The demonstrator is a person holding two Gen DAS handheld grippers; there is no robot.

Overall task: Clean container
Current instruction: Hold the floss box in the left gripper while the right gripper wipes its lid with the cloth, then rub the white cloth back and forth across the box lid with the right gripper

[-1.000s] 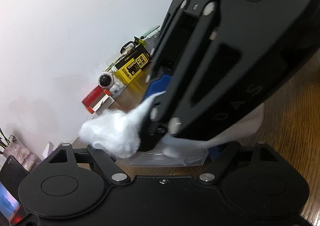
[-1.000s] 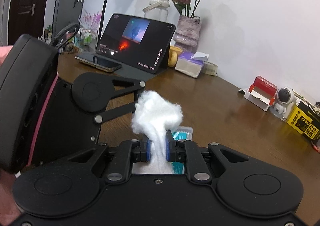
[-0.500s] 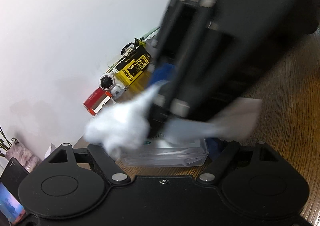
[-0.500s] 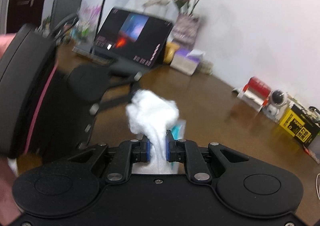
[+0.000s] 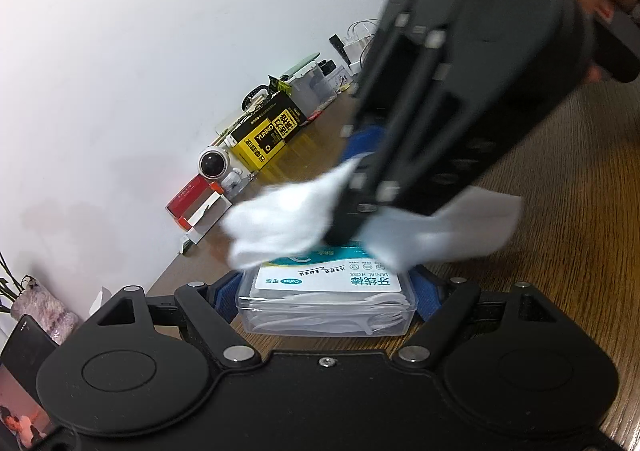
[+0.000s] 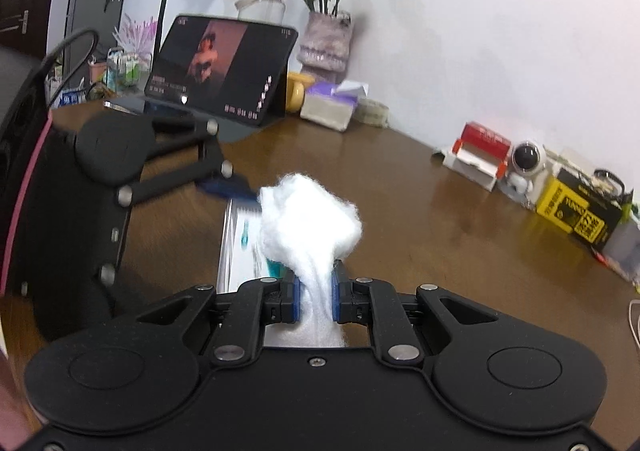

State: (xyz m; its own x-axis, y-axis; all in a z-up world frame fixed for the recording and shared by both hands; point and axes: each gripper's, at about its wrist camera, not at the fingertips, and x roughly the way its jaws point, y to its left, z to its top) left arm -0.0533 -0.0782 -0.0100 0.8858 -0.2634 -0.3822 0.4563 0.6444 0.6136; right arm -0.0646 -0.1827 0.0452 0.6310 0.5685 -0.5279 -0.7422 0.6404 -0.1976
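Jaws of the left gripper clamp the clear floss box by its two short sides, blue pads touching the plastic. Jaws of the right gripper stand narrow, pinching a white cotton wad. Landmark: the box, resting on the wooden table. Cotton lies on the far edge of the box lid, touching the label. Beyond the box, along the wall, stand a yellow carton and a small white robot figure

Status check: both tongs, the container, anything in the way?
Left tongs shut on floss container. Right tongs shut on cotton wad, pressed on container lid. Nothing in the way.
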